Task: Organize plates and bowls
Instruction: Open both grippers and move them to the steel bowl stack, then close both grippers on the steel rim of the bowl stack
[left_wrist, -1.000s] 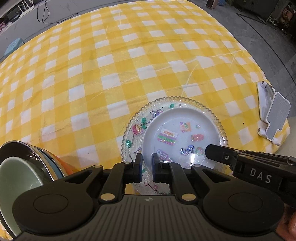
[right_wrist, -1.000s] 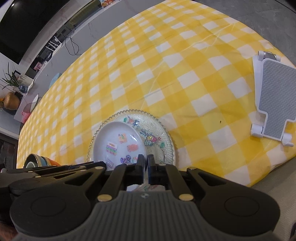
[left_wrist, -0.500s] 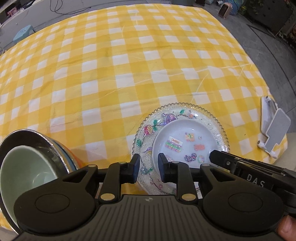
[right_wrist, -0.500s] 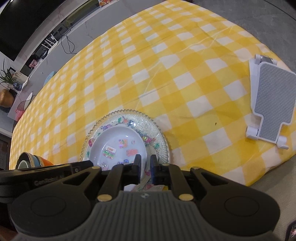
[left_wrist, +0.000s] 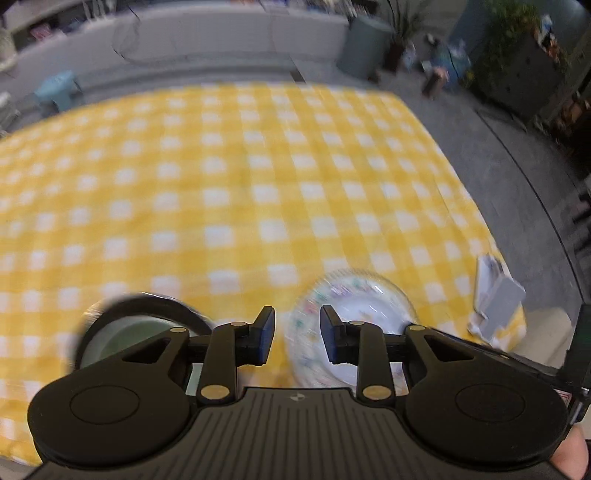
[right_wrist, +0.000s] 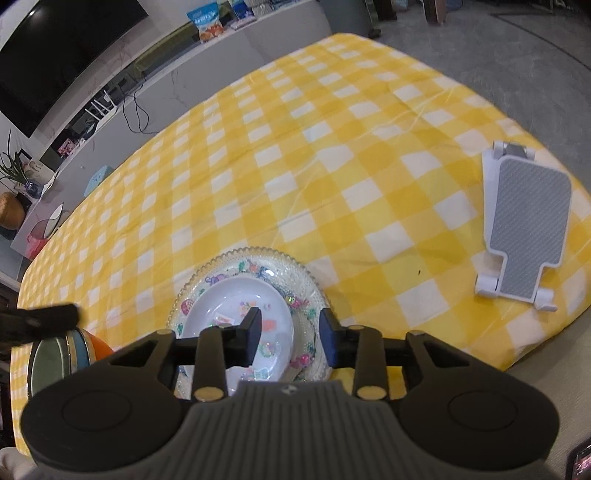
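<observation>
The white plate (right_wrist: 236, 306) with printed stickers lies nested in the clear, bead-rimmed glass plate (right_wrist: 295, 275), and the pair sits near the front edge of the surface (right_wrist: 332, 155) with its yellow checked cloth. Left of them stands a stack of bowls (right_wrist: 55, 358), a pale green one inside blue and orange ones.

The right claw (right_wrist: 289, 334) hangs over the near right part of the plates with its jaws opening. The rim shows in the gap between them, but the pads do not press on it. The left claw (left_wrist: 296, 334) is opening too, with nothing between its jaws; that view is blurred.

Both plates look hard, smooth and breakable, the glass one probably the heavier. The glossy rims are likely slippery, so a pinch across the rim's edge seems the sensible hold, with the beaded border giving some bite. The bowls look stiff and would best be taken by the wall at the lip.
</observation>
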